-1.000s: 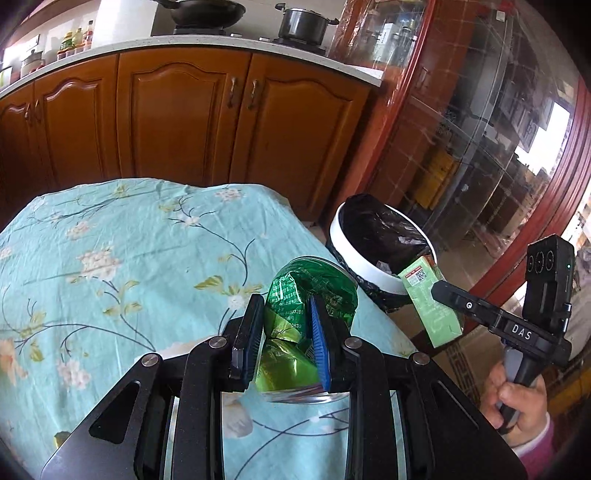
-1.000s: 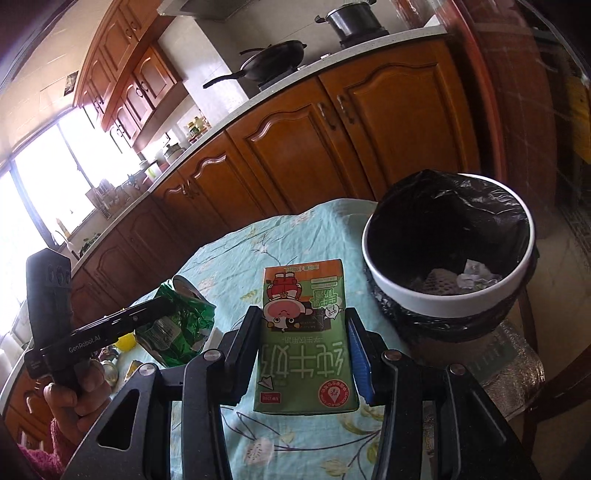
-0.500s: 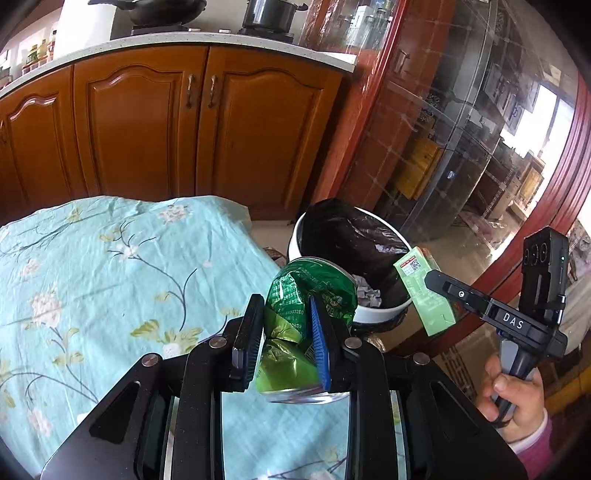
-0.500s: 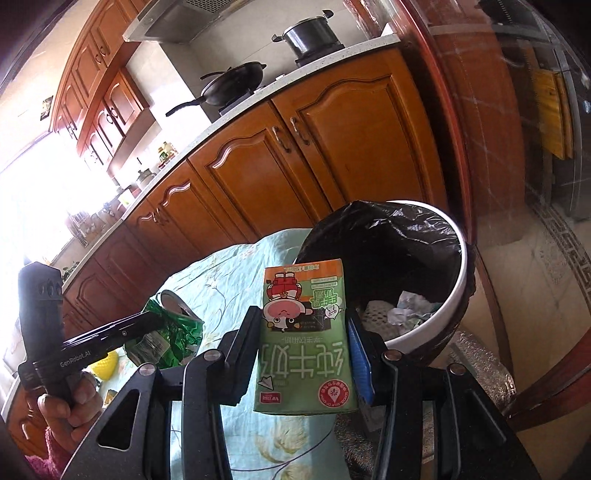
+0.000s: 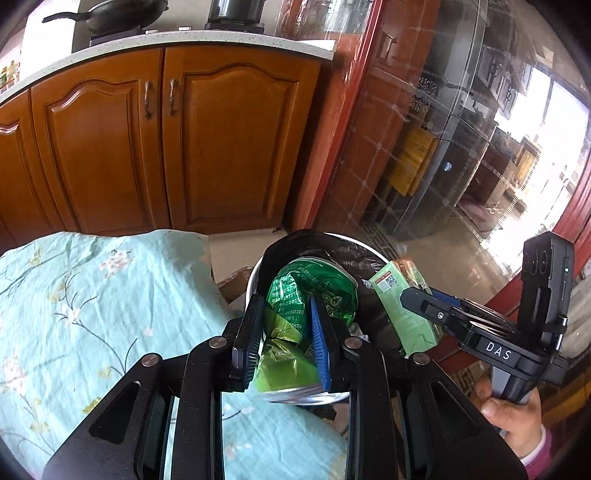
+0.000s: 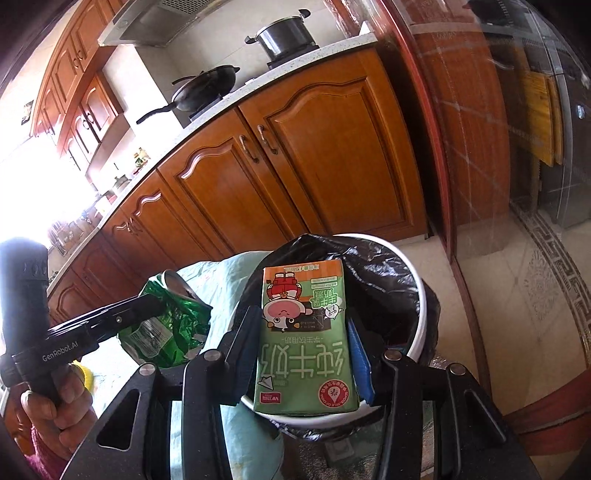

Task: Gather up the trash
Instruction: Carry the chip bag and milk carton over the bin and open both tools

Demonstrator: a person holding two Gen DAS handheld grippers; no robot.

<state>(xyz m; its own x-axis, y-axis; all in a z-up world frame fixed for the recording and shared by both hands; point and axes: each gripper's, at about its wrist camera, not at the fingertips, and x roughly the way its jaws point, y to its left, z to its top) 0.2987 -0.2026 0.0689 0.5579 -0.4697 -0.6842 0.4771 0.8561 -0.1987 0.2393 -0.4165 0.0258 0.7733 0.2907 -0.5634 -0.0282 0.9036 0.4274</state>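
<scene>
We see wooden cabinets (image 5: pixel 177 140) under a pale countertop (image 6: pixel 221 101). On that countertop sit a black wok (image 6: pixel 207 88) and, right of it, a steel pot (image 6: pixel 284 35). A floral tablecloth (image 5: pixel 85 314) lies before the cabinets.

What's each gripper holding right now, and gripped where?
Left gripper is shut on the crushed green can, across its dented middle. Right gripper is shut on the green milk carton, by its two narrow sides.

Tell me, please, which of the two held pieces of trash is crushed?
The green can in the left gripper is crumpled and dented; the milk carton in the right gripper keeps its boxy shape.
</scene>
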